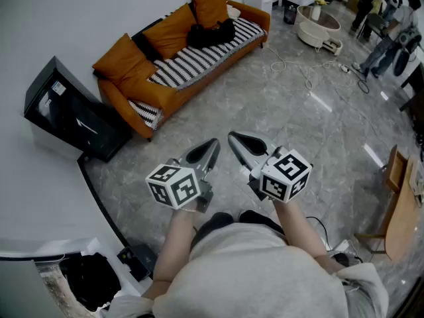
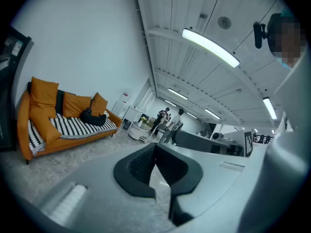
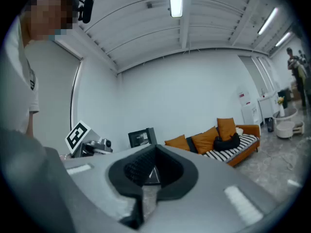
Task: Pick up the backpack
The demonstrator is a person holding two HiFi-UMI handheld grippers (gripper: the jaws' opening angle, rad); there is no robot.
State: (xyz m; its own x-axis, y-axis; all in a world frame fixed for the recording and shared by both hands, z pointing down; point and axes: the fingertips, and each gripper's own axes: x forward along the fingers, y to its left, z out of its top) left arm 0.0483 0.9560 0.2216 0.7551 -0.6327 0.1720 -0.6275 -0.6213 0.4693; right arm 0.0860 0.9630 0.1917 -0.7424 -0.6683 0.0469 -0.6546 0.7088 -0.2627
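The left gripper (image 1: 211, 146) and right gripper (image 1: 235, 140) were closed and empty, well apart from the black backpack (image 1: 211, 33) on the orange sofa (image 1: 256, 14).

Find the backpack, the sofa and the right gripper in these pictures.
backpack (image 1: 211, 34): head view, middle of its black body.
sofa (image 1: 254, 13): head view, its bare orange armrest.
right gripper (image 1: 234, 138): head view, tip of its shut jaws.

The black backpack (image 1: 211, 33) on the sofa (image 1: 192, 61) shows too small for any detail.
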